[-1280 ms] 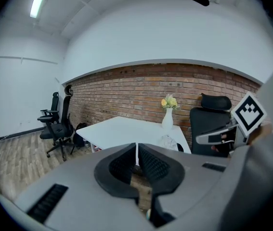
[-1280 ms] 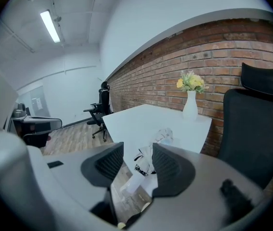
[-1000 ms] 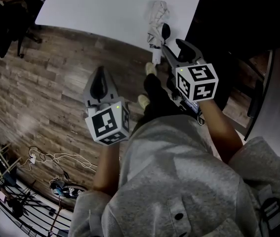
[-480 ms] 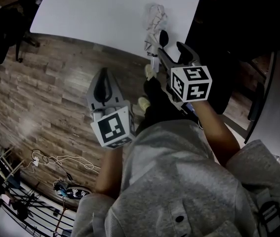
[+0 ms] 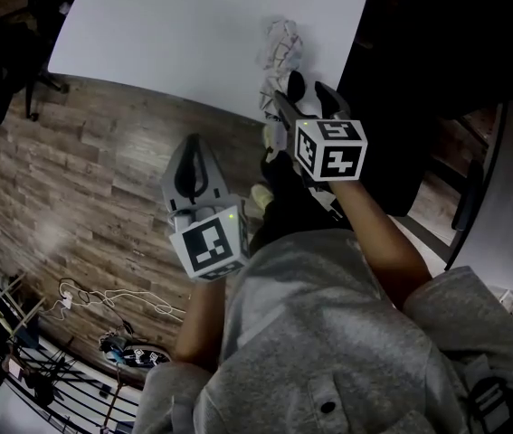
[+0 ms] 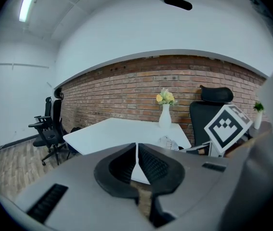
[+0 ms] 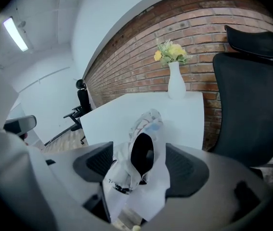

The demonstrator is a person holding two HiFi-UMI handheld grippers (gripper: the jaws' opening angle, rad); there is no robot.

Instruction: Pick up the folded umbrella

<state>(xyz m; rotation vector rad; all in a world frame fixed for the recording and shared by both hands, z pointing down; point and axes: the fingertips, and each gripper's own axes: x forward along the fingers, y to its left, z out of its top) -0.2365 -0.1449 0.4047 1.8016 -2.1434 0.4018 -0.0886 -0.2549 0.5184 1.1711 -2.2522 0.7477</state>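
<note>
The folded umbrella [image 5: 279, 51], white with a faint pattern, lies on the white table [image 5: 175, 34] close to its near right edge. My right gripper [image 5: 310, 93] hangs over the umbrella's near end. In the right gripper view the umbrella [image 7: 148, 129] sits between the two pads [image 7: 97, 163], with a dark part facing the camera. The jaws are opening and stand wide, not pressing on it. My left gripper [image 5: 191, 156] is shut on nothing above the wooden floor, short of the table. In the left gripper view its tips [image 6: 136, 150] meet and the umbrella [image 6: 169, 142] shows small beyond.
A white vase of yellow flowers [image 6: 165, 113] stands at the table's far end before a brick wall. A black high-backed chair [image 7: 252, 95] is right of the table, and black office chairs [image 6: 49, 129] stand left. Cables and stands [image 5: 102, 319] lie on the floor behind.
The right gripper has come down toward the table's near edge and its jaws have spread around the umbrella's end. The left gripper has drifted a little toward the table.
</note>
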